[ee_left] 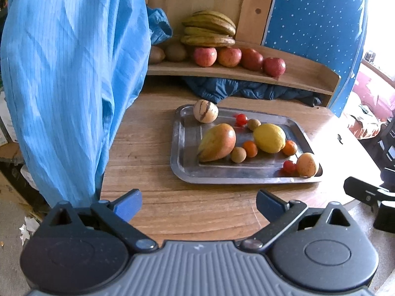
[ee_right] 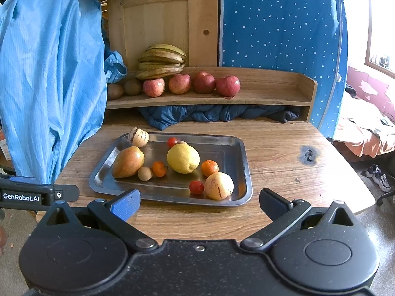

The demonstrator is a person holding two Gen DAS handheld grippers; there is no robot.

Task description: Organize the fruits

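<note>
A steel tray [ee_left: 187,172] [ee_right: 237,197] lies on the wooden table. It holds a mango [ee_left: 217,141] [ee_right: 128,161], a lemon [ee_left: 269,137] [ee_right: 183,158], two striped pale melons [ee_left: 205,111] [ee_right: 219,185], small oranges [ee_left: 250,148] [ee_right: 209,167], cherry tomatoes [ee_right: 196,187] and small brown fruits [ee_right: 145,173]. On the wooden shelf [ee_left: 303,79] [ee_right: 271,98] behind sit bananas [ee_left: 209,28] [ee_right: 161,60], several apples [ee_left: 274,66] [ee_right: 227,85] and kiwis [ee_right: 132,86]. My left gripper [ee_left: 198,204] is open and empty in front of the tray. My right gripper [ee_right: 200,203] is open and empty at the tray's near edge.
A blue garment [ee_left: 69,86] [ee_right: 49,74] hangs at the left, over the table's edge. Dark blue cloth [ee_right: 209,114] is stuffed under the shelf. A blue dotted panel [ee_right: 279,37] stands at the back right. The table has a dark burn mark [ee_right: 308,155].
</note>
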